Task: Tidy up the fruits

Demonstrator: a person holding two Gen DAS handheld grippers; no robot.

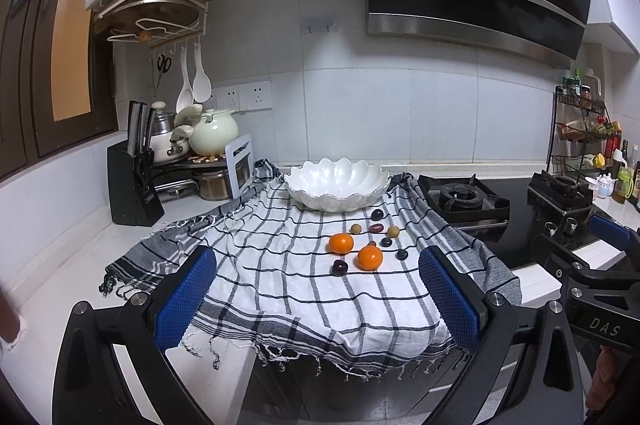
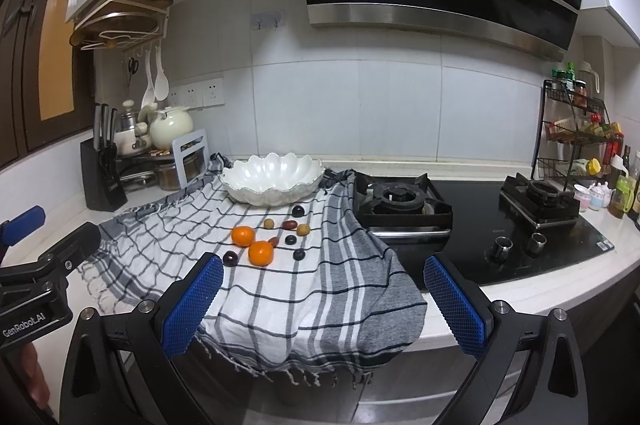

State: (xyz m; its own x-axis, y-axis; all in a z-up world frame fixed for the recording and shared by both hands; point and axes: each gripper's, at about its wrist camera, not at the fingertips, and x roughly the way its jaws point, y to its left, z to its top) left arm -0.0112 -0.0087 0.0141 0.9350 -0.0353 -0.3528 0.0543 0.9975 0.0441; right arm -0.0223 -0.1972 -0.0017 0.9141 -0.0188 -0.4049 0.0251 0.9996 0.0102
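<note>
Hanging above the near edge of the counter (image 1: 60,257), well back from the fruit: left gripper (image 1: 318,299), blue pads spread wide, nothing between them. Same for the right gripper (image 2: 323,301), wide apart and empty, hovering over the hanging corner of the checked cloth (image 1: 280,289) and the front of the black stove (image 2: 480,249). Seen also from the other side: right gripper at the right border of the left camera's view, left gripper at the left border of the right camera's view.

Spread over the counter and drooping past its front edge, fringe dangling: the cloth. Sitting at its back, near the tiled wall: an empty white scalloped bowl (image 1: 338,185). Lying loose on the cloth in front of the bowl, none inside it: two oranges (image 1: 341,243) close together but apart, the nearer one (image 1: 369,258) just right of a dark plum (image 1: 340,268). Scattered behind and right of them: small fruits, a dark one (image 1: 377,214) closest to the bowl, a reddish one (image 1: 375,228) flanked by two yellowish ones (image 1: 355,228), two more dark ones (image 1: 402,254) further right. Partly hidden behind the nearer orange: one more small piece, kind unclear.

Standing left of the cloth: a black knife block (image 1: 134,181), and behind it a cream pot (image 1: 212,135). At far right: a wire rack (image 2: 576,133) of bottles.
</note>
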